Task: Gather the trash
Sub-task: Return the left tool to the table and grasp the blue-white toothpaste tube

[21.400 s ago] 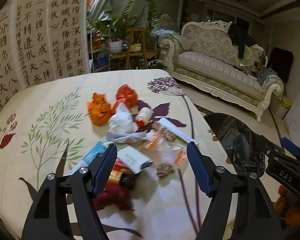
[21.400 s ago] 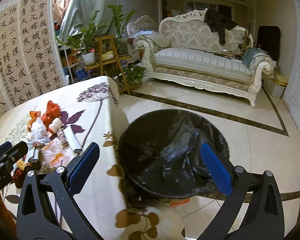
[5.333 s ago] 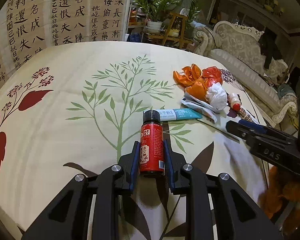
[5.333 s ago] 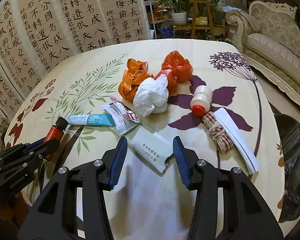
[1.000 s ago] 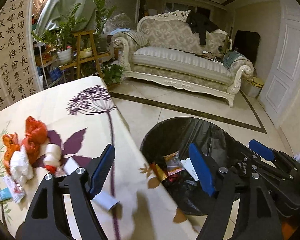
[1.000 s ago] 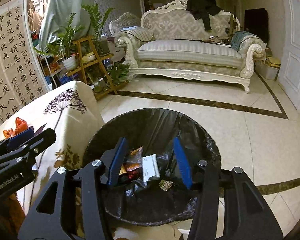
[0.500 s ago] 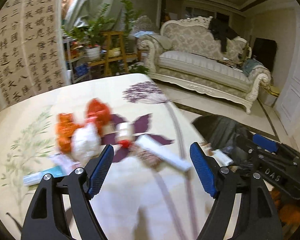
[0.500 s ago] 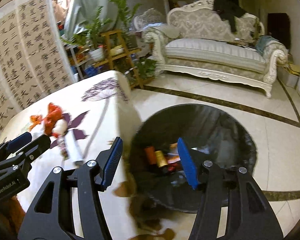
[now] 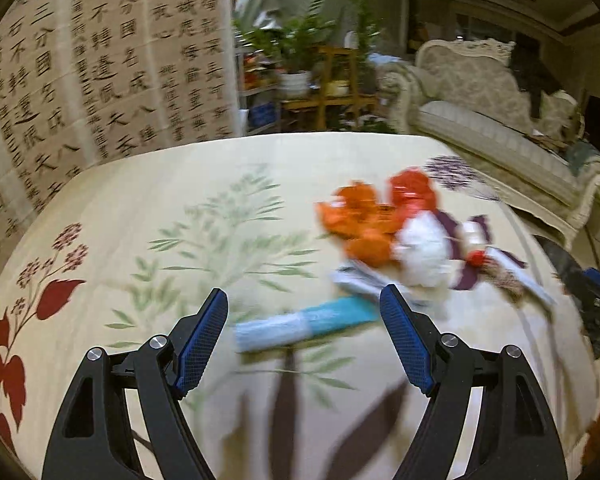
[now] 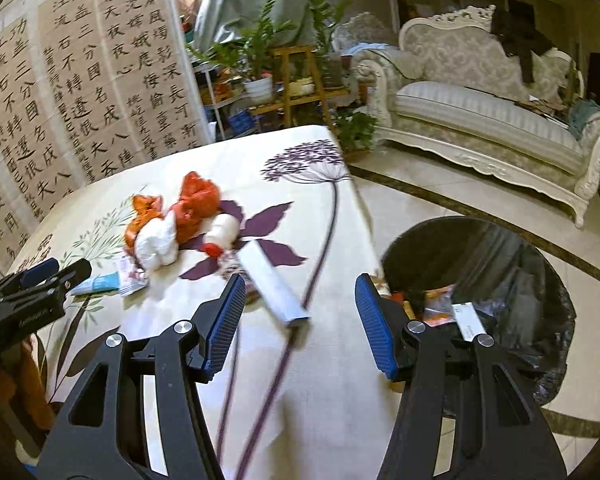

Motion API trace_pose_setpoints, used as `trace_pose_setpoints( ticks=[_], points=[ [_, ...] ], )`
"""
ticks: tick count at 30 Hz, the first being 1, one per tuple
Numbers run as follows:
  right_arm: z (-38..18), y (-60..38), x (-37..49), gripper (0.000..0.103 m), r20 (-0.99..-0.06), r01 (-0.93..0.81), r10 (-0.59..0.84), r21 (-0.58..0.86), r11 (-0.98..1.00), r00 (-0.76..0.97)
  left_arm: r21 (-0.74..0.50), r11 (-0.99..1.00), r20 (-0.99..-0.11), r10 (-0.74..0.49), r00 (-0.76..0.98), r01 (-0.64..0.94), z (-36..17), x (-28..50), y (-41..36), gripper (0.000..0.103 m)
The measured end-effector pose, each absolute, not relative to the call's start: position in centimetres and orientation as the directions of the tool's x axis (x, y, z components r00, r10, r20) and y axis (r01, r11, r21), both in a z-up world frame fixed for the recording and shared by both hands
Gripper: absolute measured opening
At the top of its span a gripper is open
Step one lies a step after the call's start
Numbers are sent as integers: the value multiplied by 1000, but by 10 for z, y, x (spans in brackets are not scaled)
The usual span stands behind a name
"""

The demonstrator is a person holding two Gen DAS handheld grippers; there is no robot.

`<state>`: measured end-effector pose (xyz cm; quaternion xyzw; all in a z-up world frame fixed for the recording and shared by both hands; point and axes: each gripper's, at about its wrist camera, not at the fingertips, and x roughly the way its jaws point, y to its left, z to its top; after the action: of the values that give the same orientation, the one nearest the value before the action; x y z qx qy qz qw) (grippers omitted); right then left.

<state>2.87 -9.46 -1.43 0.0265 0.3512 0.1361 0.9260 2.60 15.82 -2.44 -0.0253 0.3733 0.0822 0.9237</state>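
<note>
Back from the bin (image 10: 480,280), we swing both tongs, left (image 9: 304,336) and right (image 10: 300,318), released and empty, over the worktop (image 9: 140,208), where tube (image 9: 300,322), bags (image 9: 364,220) and box (image 10: 272,284) remain.

Black hand-held gripper (image 9: 303,334) frames, blue ribbed pads (image 10: 224,324), silver screws.

Bare tablecloth (image 9: 148,216) lies open left of the trash pile (image 9: 384,228), seemingly unobstructed.
</note>
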Motion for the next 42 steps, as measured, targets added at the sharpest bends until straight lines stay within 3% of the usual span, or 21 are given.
trace_pose_setpoints(
  ticks=[6,12,37,39,42],
  points=[
    [-13,-86,29,56,-651,-250,279,139,958,706,68,968,-728,214,652,-242,-39,38,189,76],
    [-14,-82,30,56,-654,-257,283,139,956,702,60,970,-777,195,599,-238,-47,41,192,76],
    [-15,-90,19,56,-646,-253,291,155,955,706,-94,990,-804,-15,595,-103,-48,12,136,76],
    [-15,-89,19,56,-647,-257,295,155,954,704,-69,994,-804,-3,594,-87,-51,14,130,73],
    [-16,-86,19,56,-648,-268,301,152,951,700,-36,998,-798,8,603,-60,-50,14,124,53]
  ],
)
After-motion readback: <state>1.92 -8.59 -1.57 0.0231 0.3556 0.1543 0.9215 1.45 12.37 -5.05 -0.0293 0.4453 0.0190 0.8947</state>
